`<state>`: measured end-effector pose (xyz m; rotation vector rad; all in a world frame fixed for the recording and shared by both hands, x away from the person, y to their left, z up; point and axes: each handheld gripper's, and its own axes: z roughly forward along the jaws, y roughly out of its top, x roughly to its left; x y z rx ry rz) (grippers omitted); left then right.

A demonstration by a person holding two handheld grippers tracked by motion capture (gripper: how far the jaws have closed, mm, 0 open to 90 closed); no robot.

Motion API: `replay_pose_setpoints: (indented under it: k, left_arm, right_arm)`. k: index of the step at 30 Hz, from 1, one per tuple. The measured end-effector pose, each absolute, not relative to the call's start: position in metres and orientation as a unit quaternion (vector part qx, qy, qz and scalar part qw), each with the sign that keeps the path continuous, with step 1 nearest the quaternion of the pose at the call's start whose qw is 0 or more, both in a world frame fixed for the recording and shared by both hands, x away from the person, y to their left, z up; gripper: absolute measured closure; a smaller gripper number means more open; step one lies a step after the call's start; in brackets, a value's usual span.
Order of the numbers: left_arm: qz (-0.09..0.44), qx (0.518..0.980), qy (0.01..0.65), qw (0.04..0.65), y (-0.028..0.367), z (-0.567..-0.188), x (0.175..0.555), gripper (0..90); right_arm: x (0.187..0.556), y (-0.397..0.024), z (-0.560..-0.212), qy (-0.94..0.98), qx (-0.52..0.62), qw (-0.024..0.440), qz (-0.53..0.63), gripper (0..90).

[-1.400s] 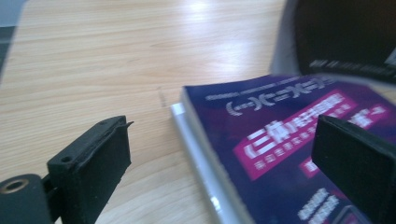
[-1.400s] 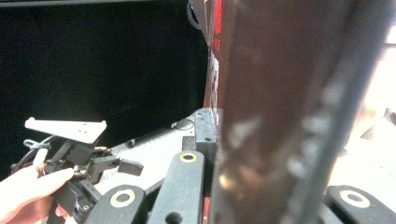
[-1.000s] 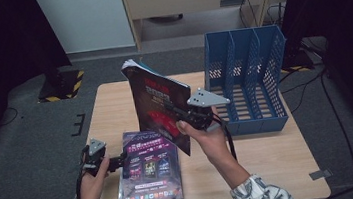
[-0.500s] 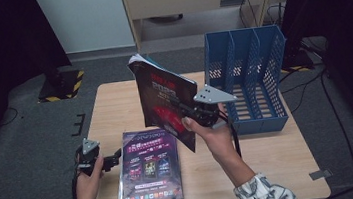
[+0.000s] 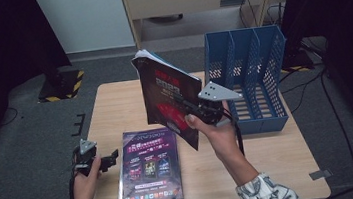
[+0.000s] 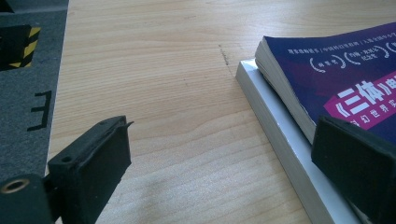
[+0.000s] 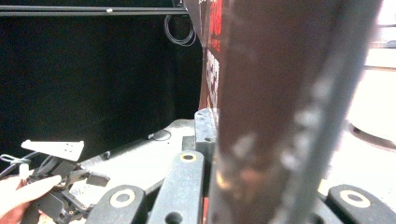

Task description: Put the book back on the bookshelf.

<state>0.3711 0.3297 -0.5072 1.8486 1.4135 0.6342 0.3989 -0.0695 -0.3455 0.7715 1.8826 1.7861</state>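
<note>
A black-and-red magazine [image 5: 166,93] stands tilted above the table's middle, and my right gripper [image 5: 190,112] is shut on its lower right edge. In the right gripper view the magazine [image 7: 285,112] rises close up between the jaws. A purple book [image 5: 149,165] lies flat at the table's front left; in the left gripper view the purple book [image 6: 336,84] rests on a white book [image 6: 275,135]. My left gripper [image 5: 102,161] hovers at the table's left edge beside that stack, open, nothing between its jaws [image 6: 224,163].
A blue file rack [image 5: 260,59] with several upright slots stands at the table's right back. The wooden table [image 5: 114,101] is bare at its back left. A yellow-and-black striped base [image 5: 62,85] sits on the grey floor at the left.
The magazine has shifted slightly up and right, toward the rack, with my right gripper. The left gripper has drawn a little to the left of the purple book.
</note>
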Motion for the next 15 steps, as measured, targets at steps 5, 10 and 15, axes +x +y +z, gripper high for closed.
replay_pose_setpoints:
  k: [5, 10, 15]
  left_arm:
    - [0.245, 0.717, 0.55, 0.351, 0.33, -0.508, 0.371, 4.3]
    - [0.246, 0.72, 0.547, 0.348, 0.329, -0.508, 0.371, 4.3]
    - [0.248, 0.723, 0.544, 0.345, 0.328, -0.508, 0.371, 4.3]
  right_arm:
    - [0.398, -0.075, -0.341, 0.672, 0.284, 0.217, 0.649, 86.9]
    - [0.398, -0.081, -0.336, 0.664, 0.29, 0.226, 0.651, 86.9]
    - [0.398, -0.085, -0.335, 0.661, 0.295, 0.229, 0.652, 86.9]
